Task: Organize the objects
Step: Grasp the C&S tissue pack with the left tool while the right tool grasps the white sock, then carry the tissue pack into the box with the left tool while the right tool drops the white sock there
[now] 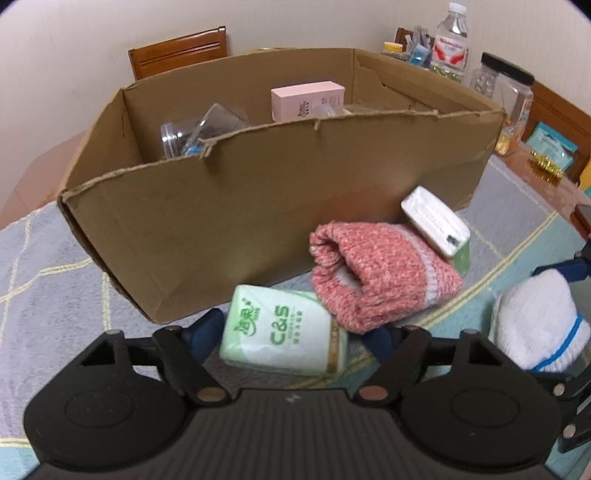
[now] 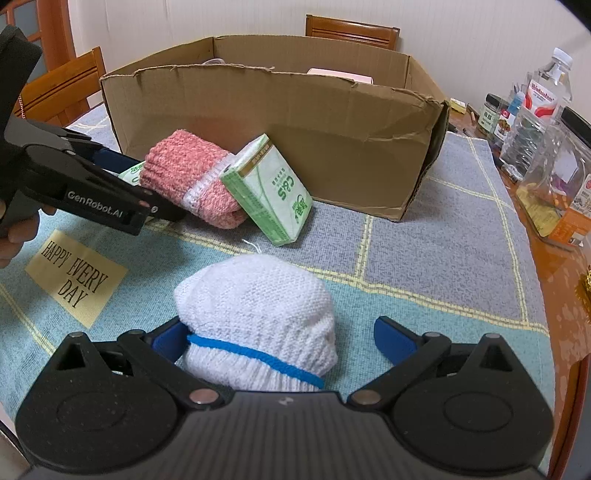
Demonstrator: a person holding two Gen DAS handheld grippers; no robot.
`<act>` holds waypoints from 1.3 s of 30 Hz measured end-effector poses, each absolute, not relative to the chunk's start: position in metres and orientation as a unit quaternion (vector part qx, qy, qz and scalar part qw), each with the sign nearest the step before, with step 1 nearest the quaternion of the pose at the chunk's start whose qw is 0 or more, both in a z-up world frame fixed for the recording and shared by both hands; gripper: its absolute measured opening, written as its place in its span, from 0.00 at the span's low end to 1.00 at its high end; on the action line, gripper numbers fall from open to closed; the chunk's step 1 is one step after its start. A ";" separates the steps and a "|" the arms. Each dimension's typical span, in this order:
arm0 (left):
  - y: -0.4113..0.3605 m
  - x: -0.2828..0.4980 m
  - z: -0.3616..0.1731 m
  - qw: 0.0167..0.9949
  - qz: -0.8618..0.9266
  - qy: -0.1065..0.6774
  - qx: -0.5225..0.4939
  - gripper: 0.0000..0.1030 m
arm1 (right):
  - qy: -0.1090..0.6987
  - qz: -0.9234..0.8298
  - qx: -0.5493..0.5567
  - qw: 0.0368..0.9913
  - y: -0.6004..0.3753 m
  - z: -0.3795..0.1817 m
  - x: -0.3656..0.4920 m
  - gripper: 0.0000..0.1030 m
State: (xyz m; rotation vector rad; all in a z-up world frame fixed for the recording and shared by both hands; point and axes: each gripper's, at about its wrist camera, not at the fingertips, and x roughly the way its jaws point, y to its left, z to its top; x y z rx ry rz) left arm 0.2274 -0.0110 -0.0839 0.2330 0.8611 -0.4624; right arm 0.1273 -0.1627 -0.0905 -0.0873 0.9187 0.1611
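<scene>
A cardboard box (image 1: 258, 206) stands on the table and also shows in the right wrist view (image 2: 332, 147). It holds a pink carton (image 1: 306, 99) and a clear jar (image 1: 199, 133). In front of it lie a rolled pink sock (image 1: 380, 277), a green tissue pack (image 1: 284, 339) and a second tissue pack (image 1: 436, 225) leaning on the sock. My left gripper (image 1: 295, 332) is open around the near tissue pack. My right gripper (image 2: 280, 339) is open around a rolled white sock with a blue stripe (image 2: 258, 317); only its left pad touches the sock.
A checked blue and grey cloth (image 2: 424, 251) covers the table. Bottles and jars (image 2: 535, 122) crowd the right edge. Wooden chairs (image 2: 351, 31) stand behind the box. The left gripper shows in the right wrist view (image 2: 125, 173).
</scene>
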 end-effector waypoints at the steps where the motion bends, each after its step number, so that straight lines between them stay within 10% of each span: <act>1: -0.011 0.228 -0.084 0.876 -0.223 0.413 0.108 0.74 | 0.445 0.080 -0.043 0.891 -0.162 -0.090 0.127 1.00; 19: -0.009 0.221 -0.085 0.878 -0.232 0.404 0.107 0.78 | 0.446 0.087 -0.051 0.889 -0.144 -0.079 0.118 0.81; 24: -0.011 0.220 -0.080 0.870 -0.245 0.414 0.112 0.62 | 0.452 0.089 -0.058 0.886 -0.146 -0.076 0.120 0.75; 39: 0.010 0.205 -0.054 0.847 -0.252 0.450 0.127 0.62 | 0.471 0.106 -0.038 0.875 -0.163 -0.052 0.122 0.73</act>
